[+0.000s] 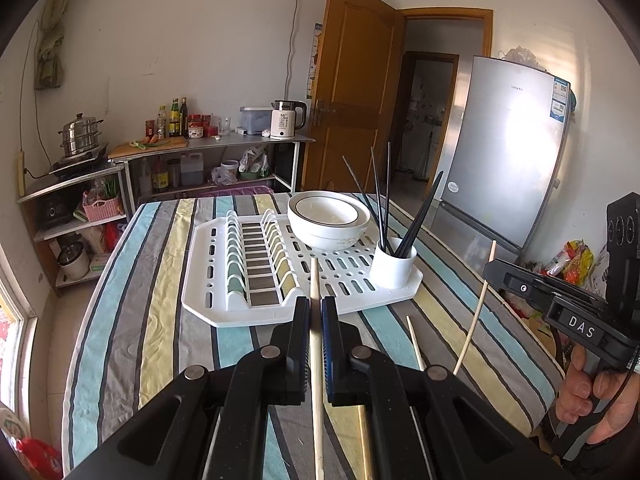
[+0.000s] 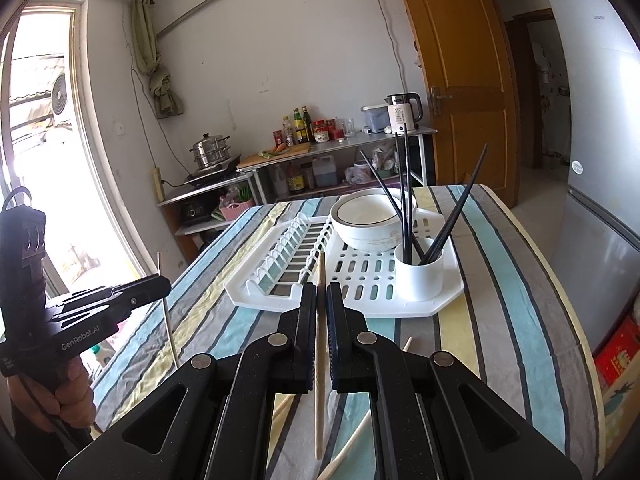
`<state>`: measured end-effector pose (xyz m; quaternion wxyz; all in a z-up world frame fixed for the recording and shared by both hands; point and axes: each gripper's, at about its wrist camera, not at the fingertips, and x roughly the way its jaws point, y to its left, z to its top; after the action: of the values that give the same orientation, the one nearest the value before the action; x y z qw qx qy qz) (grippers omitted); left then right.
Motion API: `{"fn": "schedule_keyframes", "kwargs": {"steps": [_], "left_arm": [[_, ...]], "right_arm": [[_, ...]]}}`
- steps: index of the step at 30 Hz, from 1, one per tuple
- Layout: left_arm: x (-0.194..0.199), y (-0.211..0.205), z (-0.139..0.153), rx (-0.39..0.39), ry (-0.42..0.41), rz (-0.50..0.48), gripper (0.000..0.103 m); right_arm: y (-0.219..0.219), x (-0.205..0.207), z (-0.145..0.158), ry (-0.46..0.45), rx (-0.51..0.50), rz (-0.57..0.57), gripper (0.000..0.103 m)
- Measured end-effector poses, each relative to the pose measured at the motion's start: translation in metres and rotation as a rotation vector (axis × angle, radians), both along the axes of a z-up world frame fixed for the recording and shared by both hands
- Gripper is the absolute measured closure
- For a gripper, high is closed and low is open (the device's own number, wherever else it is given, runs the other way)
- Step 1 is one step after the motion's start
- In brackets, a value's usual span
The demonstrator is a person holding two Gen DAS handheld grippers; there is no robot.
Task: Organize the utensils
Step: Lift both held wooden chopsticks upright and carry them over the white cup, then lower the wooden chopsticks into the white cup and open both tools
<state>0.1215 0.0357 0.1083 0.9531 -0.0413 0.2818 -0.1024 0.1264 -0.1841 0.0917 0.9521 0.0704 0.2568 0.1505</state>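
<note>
Nearest, left gripper: while it pointed down along the bench, the left gripper (image 1: pixel 315 312) had its jaws closed on a pale wooden chopstick (image 1: pixel 316 364), which ran between the pads and stuck out ahead of the tips.
Nearest, right gripper: the right gripper (image 2: pixel 321 296) likewise had its jaws clamped on a second wooden chopstick (image 2: pixel 319 344), its tip reaching past the fingers toward the rack.
Hands: a hand (image 1: pixel 592 396) gripped the right tool's handle at the right edge of the left view; another hand (image 2: pixel 60 396) held the left tool at the left edge of the right view.
Loose sticks: another wooden chopstick (image 1: pixel 416 344) lay on the cloth just right of the left gripper.
Bench: the bench (image 1: pixel 132 320) wore a striped cloth of blue, yellow and grey.
Drying rack: a white plastic drying rack (image 1: pixel 224 304) sat mid-bench, beyond both grippers, its slotted plate section on the left.
Cup: a white utensil cup (image 1: pixel 392 266) stood at the rack's near right corner, holding black chopsticks (image 1: pixel 420 216) that leaned outward.
Bowls: stacked white bowls (image 1: pixel 328 220) rested on the rack behind the cup.
Far: a silver fridge (image 1: pixel 508 152) stood to the right, a wooden door (image 1: pixel 352 92) behind.
</note>
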Motion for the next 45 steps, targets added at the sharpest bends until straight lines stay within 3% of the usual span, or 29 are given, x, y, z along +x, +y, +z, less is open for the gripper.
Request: {"fn": "schedule_keyframes", "kwargs": {"steps": [13,30,45], "left_arm": [[0.020,-0.013,0.011,-0.047,0.003,-0.052,0.098],[0.114,-0.081,0.038,-0.042,-0.010,-0.169,0.098],[0.206,-0.114,0.078,-0.093,-0.075,-0.179,0.098]], "right_arm": [[-0.018,0.000,0.013,-0.039,-0.020,-0.042,0.098],[-0.068,0.053,0.031,-0.077,-0.002,-0.119,0.098],[-0.087,0.117,0.058,-0.132,0.028,-0.151,0.098]]}}
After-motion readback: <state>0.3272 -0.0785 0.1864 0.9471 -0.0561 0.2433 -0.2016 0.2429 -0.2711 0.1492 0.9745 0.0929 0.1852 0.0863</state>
